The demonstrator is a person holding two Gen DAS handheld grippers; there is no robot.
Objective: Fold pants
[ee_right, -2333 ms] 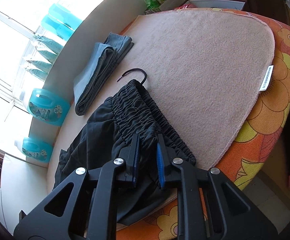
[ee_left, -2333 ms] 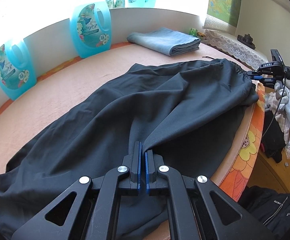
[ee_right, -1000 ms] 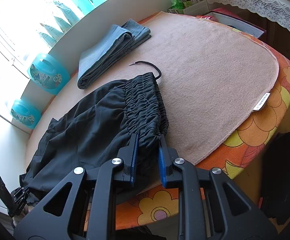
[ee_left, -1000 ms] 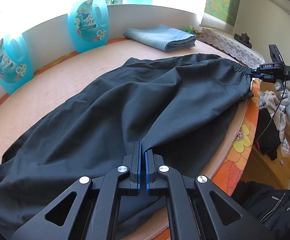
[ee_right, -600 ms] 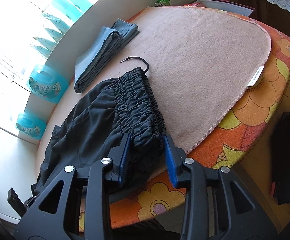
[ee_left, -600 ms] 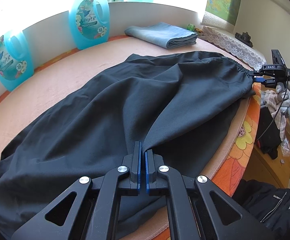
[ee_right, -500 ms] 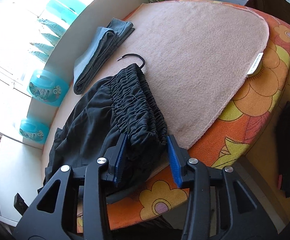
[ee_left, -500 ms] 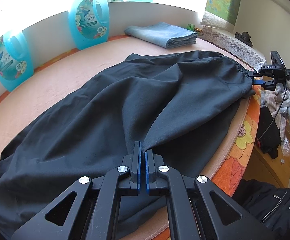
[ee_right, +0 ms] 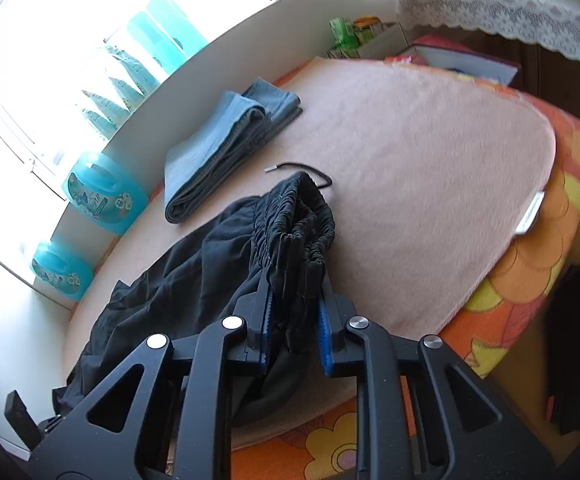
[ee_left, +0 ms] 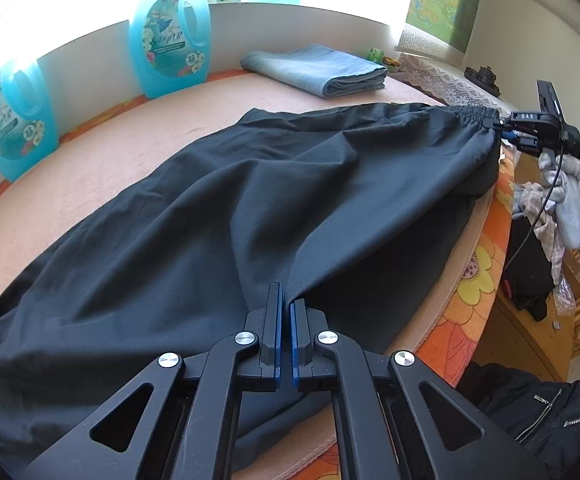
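Black pants (ee_left: 250, 200) lie spread across the pink towel (ee_left: 90, 168) on the table. My left gripper (ee_left: 286, 300) is shut on a fold of the pants' fabric near the front edge. At the far right my right gripper (ee_left: 502, 128) holds the elastic waistband (ee_left: 470, 114). In the right wrist view the right gripper (ee_right: 294, 300) has the bunched waistband (ee_right: 294, 220) between its jaws, which are closing, and the blue pads press on it. The waistband is lifted off the towel. A black drawstring (ee_right: 302, 168) trails from it.
A folded blue cloth (ee_left: 318, 68) lies at the back. Two blue detergent bottles (ee_left: 170, 44) (ee_left: 10, 120) stand along the white wall. An orange flowered cover (ee_left: 478, 272) marks the table's edge. A gloved hand (ee_left: 570, 192) holds the right gripper. Bare pink towel (ee_right: 430, 160) lies beyond the waistband.
The right gripper's jaws widened around the waistband, then closed on it again and rose, lifting and bunching the waistband. The left gripper has kept still on the fabric.
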